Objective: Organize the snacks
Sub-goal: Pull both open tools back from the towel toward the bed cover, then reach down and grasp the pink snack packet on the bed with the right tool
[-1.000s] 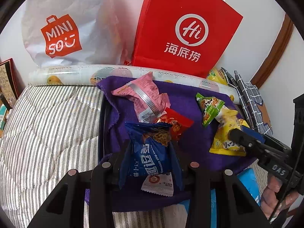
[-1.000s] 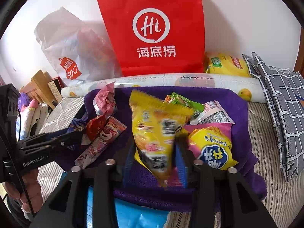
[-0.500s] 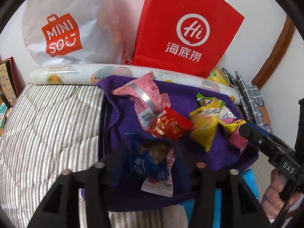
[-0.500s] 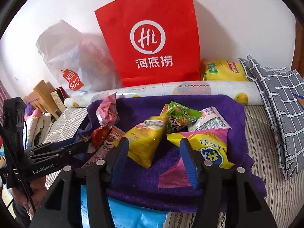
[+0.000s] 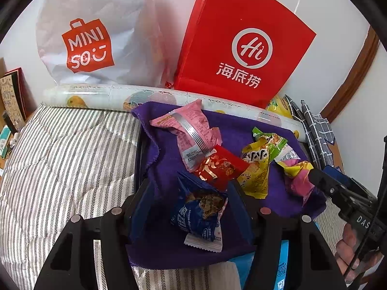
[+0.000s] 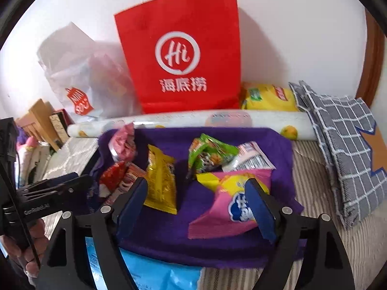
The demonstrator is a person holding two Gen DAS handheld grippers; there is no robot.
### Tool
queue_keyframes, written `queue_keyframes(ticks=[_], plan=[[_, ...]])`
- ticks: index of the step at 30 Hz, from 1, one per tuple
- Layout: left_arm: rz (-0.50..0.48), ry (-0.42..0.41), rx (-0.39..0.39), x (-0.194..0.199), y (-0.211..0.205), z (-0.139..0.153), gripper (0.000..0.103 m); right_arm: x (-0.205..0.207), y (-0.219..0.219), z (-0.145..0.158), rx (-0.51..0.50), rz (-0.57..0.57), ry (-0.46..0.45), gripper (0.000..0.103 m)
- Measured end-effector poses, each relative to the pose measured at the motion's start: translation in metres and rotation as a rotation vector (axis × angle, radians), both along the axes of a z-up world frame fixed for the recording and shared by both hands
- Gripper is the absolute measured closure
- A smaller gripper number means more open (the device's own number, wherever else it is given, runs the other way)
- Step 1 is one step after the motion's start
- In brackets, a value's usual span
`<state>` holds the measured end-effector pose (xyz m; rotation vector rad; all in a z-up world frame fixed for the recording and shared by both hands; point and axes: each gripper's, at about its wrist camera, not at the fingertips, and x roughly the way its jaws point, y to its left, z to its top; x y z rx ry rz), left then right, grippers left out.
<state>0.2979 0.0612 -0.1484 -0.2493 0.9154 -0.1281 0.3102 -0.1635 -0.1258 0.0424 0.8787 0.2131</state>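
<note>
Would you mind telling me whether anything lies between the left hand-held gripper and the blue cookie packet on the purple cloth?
Nothing visible does. The blue cookie packet lies on the purple cloth directly between the fingers of the left hand-held gripper, whose jaws have just been opening and no longer press on it. The red packet sits just beyond, not in the way.

Red Haidilao paper bag [image 5: 241, 48] upright against white wall [image 6: 302, 24], white string handles. White Miniso plastic bag [image 5: 96, 36] slumped just beside it, on its left in both views. Rolled fruit-print sheet [image 6: 266, 119] lying along front of both bags. Striped bedding [image 5: 60, 157] underneath everything. Grey grid-check fabric [image 6: 343, 140] folded at right edge. Brown wood trim [image 5: 358, 72] curving up wall. Books and boxes [image 6: 46, 120] stacked far left, blurry.
</note>
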Motion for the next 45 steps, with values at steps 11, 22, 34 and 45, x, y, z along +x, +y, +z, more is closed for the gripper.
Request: queue_keyframes(ticks=[11,22,34,45], plan=[[-0.018,-0.025,-0.006,-0.005,-0.001,0.01,0.043,-0.025,-0.016,0.028,0.075,-0.044,-0.101,0.021],[-0.026,-0.097,-0.051,-0.019,0.004,0.042,0.043,-0.095,-0.022,0.038,0.024,-0.085,-0.067,0.021],[-0.045,-0.11,0.013,-0.078,0.021,0.063,0.042,-0.193,0.001,0.025,0.048,-0.048,0.023,0.021],[0.009,-0.086,0.065,-0.137,0.072,0.046,0.042,-0.235,0.063,-0.015,0.089,0.131,0.141,0.021]])
